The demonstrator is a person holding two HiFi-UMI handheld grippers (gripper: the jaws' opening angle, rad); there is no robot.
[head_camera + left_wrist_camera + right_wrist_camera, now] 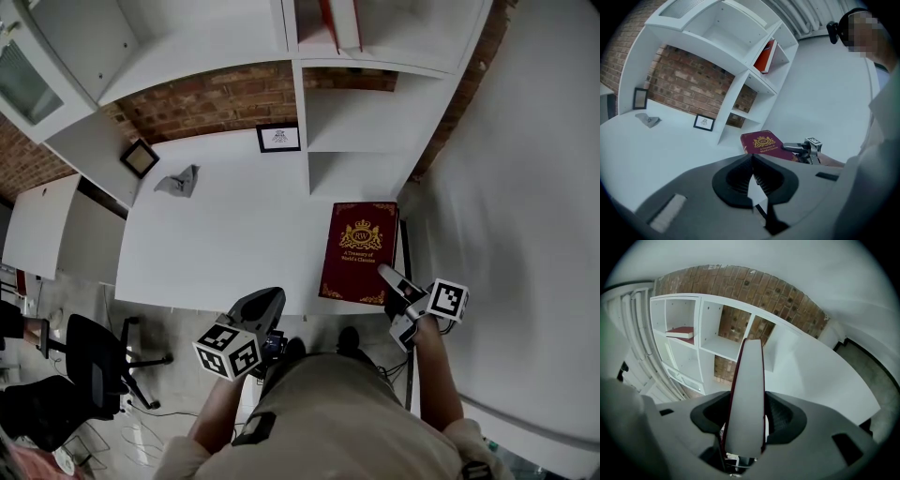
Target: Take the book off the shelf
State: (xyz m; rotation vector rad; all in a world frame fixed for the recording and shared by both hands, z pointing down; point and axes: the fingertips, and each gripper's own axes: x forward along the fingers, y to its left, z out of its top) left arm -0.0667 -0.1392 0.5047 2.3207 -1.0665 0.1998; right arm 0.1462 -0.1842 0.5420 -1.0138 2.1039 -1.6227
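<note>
Jaws of the right gripper squeeze the book, just a pale edge between them, its red cover plain from the head view, while the left gripper is closed on nothing.

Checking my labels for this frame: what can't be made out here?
Head view: lower finger of the right claw, hidden by the maroon book.
Head view: red book on the shelf, cut off by the top edge.
Head view: framed print beside it, too small to read.

Book cover: "A Treasury of World's Classics"
</note>
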